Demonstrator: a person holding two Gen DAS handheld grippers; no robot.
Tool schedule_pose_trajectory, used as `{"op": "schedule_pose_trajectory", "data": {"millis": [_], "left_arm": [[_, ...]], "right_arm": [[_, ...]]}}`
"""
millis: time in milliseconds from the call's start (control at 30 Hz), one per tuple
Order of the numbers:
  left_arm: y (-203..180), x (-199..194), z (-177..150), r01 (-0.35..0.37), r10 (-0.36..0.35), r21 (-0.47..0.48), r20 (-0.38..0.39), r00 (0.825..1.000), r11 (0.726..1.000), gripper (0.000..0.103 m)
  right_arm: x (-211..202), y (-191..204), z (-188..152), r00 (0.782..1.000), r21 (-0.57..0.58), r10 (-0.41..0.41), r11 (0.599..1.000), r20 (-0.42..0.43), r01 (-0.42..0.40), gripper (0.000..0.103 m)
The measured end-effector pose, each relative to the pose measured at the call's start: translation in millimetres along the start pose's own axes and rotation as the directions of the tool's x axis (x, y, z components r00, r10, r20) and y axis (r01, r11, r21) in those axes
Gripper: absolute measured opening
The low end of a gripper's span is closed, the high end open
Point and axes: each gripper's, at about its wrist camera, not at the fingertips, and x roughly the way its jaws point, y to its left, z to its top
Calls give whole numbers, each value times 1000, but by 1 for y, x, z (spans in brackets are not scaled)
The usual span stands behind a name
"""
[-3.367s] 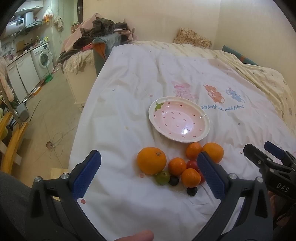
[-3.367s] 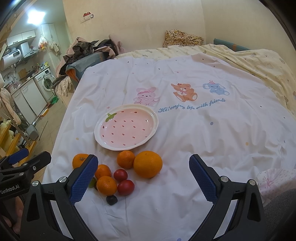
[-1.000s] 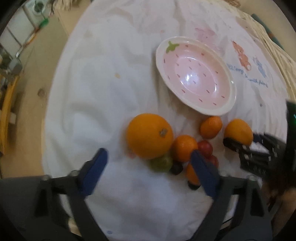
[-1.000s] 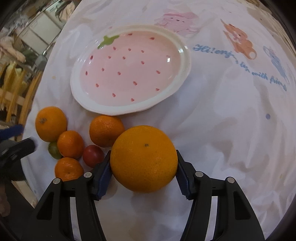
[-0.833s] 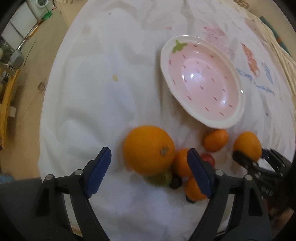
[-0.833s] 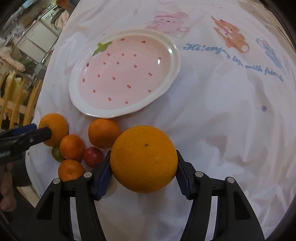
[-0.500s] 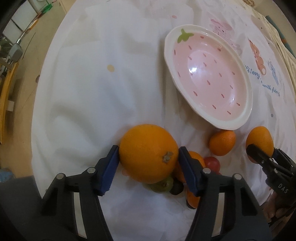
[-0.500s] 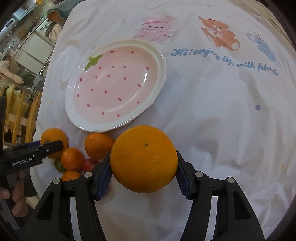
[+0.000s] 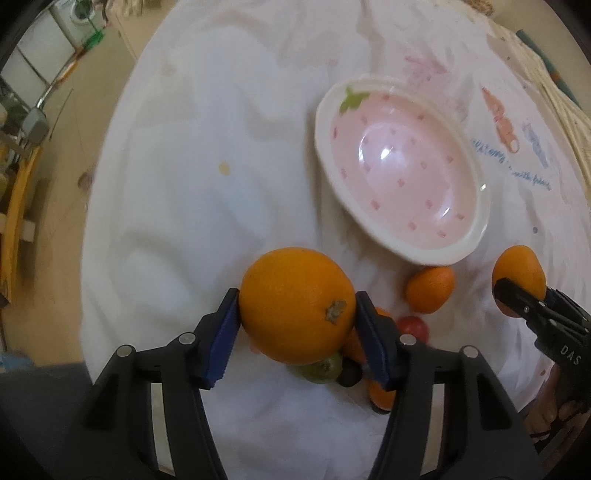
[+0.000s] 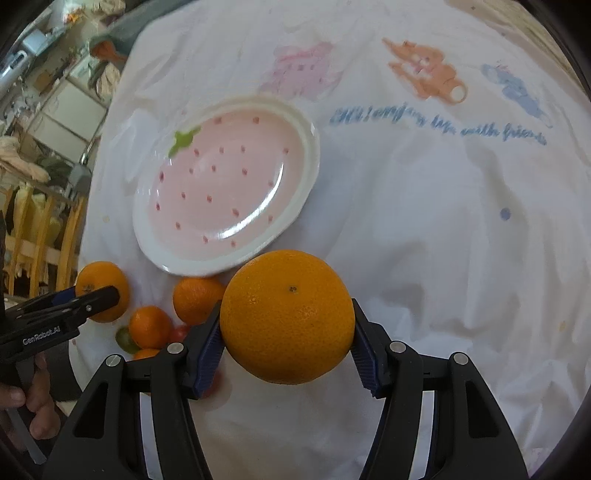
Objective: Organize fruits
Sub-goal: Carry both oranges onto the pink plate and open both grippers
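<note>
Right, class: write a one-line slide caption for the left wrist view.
Left gripper clamps a large orange above smaller fruits, beside the strawberry plate on a white sheet.

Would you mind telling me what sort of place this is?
Probably a small home: a cartoon-print sheet covers what looks like a bed, and a washing machine and cabinets stand nearby.

Right tongs (image 10: 286, 345) clamped on a large orange (image 10: 287, 316), blue pads pressed to both its sides. Beyond it, a pink strawberry plate (image 10: 295, 114) on the white bedsheet (image 10: 424, 229). At left, small oranges (image 10: 149, 326) clustered, left tongs (image 10: 94, 295) gripping another orange (image 10: 101, 277), blurred.
</note>
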Motion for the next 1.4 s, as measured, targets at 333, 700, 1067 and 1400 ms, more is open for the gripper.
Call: {"op": "schedule_pose_trajectory", "data": {"millis": [333,700,1067,1400], "left_arm": [[-20,-52,44,-2,-14,108,149,989,994,56],[-55,-25,113,1,-31,196,150,988,981,56],[-74,40,121,82,-103,259,68,992,962,57],[-68,54,132,84,-106,259,70,992,962,57]], "right_arm": [[-40,-2,46,984,5,72,997,165,-73,63],[-28,-10,120,967,46,160,984,201,-172,64],[47,-17,131,972,105,218,968,91,-228,64],[63,-15,137,964,124,252,957,81,-261,65]]}}
